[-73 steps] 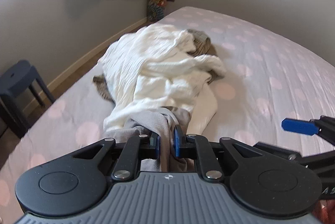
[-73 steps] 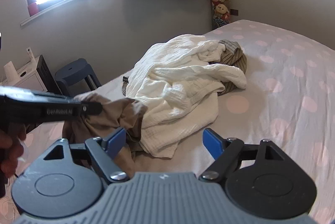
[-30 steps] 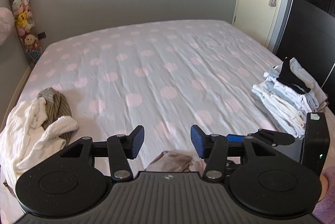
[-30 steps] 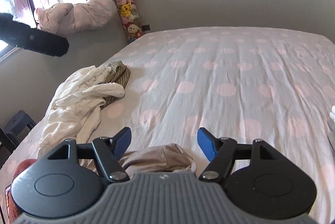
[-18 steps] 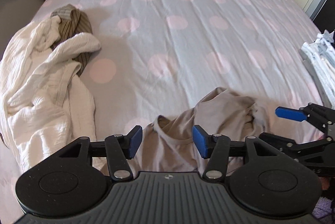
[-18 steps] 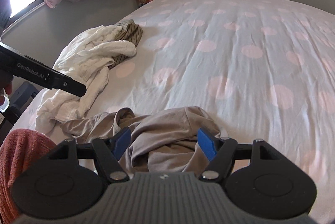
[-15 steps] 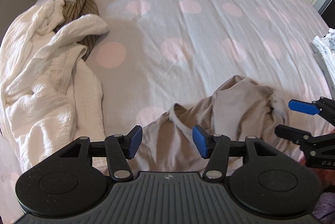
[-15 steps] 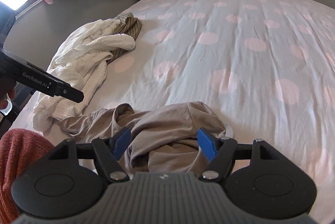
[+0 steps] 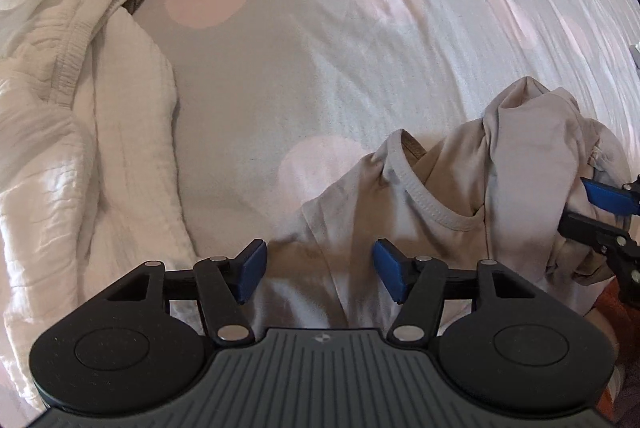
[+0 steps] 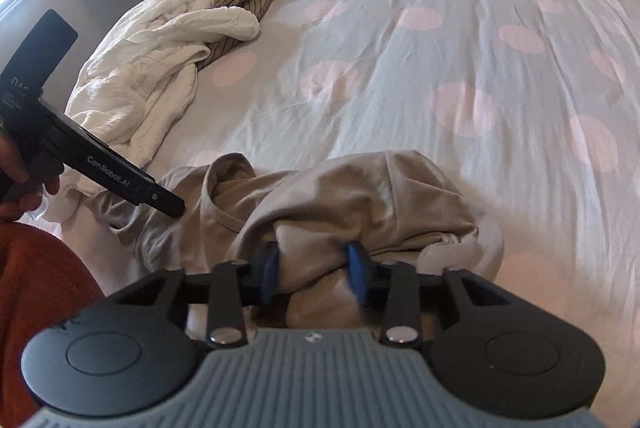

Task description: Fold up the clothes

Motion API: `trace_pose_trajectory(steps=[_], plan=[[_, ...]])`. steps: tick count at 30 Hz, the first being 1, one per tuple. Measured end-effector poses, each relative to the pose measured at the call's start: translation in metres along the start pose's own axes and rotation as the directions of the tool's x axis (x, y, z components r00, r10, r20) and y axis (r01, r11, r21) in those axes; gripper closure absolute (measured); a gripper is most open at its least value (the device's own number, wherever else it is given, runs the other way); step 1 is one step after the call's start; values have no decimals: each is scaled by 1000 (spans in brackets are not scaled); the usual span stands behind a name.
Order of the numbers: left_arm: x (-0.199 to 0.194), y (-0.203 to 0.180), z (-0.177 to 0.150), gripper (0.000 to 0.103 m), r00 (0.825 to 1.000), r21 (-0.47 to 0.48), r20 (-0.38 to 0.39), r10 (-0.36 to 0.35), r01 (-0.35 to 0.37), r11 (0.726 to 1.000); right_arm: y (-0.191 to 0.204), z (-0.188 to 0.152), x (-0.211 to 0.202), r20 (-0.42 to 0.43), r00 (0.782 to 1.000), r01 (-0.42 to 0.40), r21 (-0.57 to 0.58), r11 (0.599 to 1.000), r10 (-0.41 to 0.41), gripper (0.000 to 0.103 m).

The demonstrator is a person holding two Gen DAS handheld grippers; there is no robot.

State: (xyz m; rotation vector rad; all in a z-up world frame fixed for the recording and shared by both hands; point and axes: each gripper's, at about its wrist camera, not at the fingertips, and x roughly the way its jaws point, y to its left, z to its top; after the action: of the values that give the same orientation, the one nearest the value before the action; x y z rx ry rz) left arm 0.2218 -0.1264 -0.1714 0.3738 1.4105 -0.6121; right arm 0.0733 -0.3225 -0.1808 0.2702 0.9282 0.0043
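free: bed sheet (image 10: 460,39) ahead and right | blocked: white garment pile (image 9: 60,107) left, beige shirt (image 9: 460,195) near

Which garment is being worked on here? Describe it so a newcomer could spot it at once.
On the polka-dot bedsheet, look at the near edge, right of the white crumpled pile. The beige T-shirt lies bunched there, neckline showing. It alone is plain beige, and the right tongs pinch a fold of it.

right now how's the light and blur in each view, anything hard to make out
Left wrist view: sharp, fisheye bend at the edges, a soft shadow on the sheet above the beige shirt. Right wrist view: window glare top left, slight blur on the shirt bunched in the right gripper.
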Motion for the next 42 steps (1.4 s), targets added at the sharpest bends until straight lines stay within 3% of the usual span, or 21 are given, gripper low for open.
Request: trace_pose_trajectory(steps=[3,4,5,9,12,16,21,23,26,29,30,32,38,42], plan=[[1,-10,1,81,1000,49,-5,15,-15,999,-11,0,-14,32,999,-11,22,1000,10,91],[1,-16,0,85,999,78,-2,37,-36,996,-15,-1,-20,47,999,-2,21,1000,1,93],[-1,-21,0,95,999,99,9,51,-52,994,-18,-1,-28,66,998,12,18,1000,-13,94],[-22,-37,0,99,994,101,100,45,-55,993,-41,-1,-64,130,989,70,32,997,-73,96],[-51,-49,4,99,979,77,200,25,-41,996,-64,-1,-93,174,975,131,56,990,-138,97],[-97,-79,19,100,942,100,334,38,-76,992,-94,-1,-131,237,944,210,104,972,-229,97],[-157,-108,24,101,872,103,488,34,-96,990,-131,-3,-181,324,875,316,180,932,-359,97],[-176,-116,22,101,844,103,537,6,-72,992,-146,-5,-200,347,843,355,215,910,-411,97],[-196,-132,17,102,815,146,576,-71,-17,989,-167,-11,-223,364,801,397,273,876,-476,97],[-208,-161,13,102,800,230,584,-139,2,973,-183,-18,-242,370,766,428,317,846,-526,97],[-209,-171,13,102,800,255,581,-148,-6,967,-187,-20,-243,355,772,433,314,845,-527,97],[-203,-187,15,102,820,288,558,-128,-47,957,-193,-26,-245,324,783,443,307,842,-530,97],[-142,-185,14,102,914,303,403,-39,-93,949,-213,-56,-226,160,830,487,257,835,-534,97],[-95,-168,4,102,961,281,277,-3,-78,956,-228,-75,-208,31,851,507,212,836,-524,94]])
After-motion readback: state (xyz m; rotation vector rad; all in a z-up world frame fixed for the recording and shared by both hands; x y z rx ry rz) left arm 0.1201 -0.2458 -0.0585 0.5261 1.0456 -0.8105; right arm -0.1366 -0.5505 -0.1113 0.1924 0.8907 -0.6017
